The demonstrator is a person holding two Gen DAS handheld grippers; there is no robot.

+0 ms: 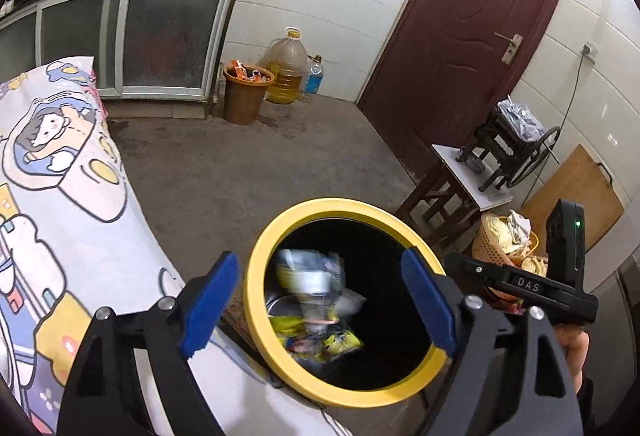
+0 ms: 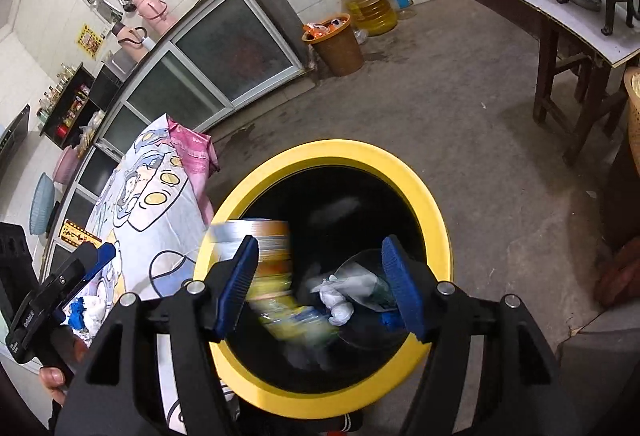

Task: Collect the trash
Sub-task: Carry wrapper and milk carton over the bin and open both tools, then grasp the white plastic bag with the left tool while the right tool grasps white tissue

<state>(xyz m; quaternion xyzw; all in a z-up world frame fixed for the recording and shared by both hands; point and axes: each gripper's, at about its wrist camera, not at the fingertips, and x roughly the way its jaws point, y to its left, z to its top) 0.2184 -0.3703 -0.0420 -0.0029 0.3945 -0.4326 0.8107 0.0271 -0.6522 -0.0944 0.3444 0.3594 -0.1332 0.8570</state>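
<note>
A black bin with a yellow rim (image 1: 256, 268) (image 2: 436, 211) stands on the floor beside the table. Both grippers hover over its mouth. My left gripper (image 1: 316, 300) is open and empty. My right gripper (image 2: 320, 284) is open and empty. Between their fingers, blurred trash falls into the bin: a can-like yellow and silver piece (image 2: 268, 248) and a crumpled wrapper (image 1: 308, 276). Inside lie yellow wrappers (image 1: 340, 344), white tissue (image 2: 336, 300) and a clear plastic bottle (image 2: 368, 276). The left gripper's body also shows in the right wrist view (image 2: 60, 288), and the right gripper's body in the left wrist view (image 1: 524, 288).
A table with a cartoon-print cloth (image 1: 60, 220) (image 2: 160, 211) borders the bin on the left. A brown bin (image 1: 246, 91), an oil jug (image 1: 286, 67) and a bottle (image 1: 314, 75) stand by the far wall. A stool with a hand-crank machine (image 1: 472, 179) and a woven basket (image 1: 496, 244) are at right.
</note>
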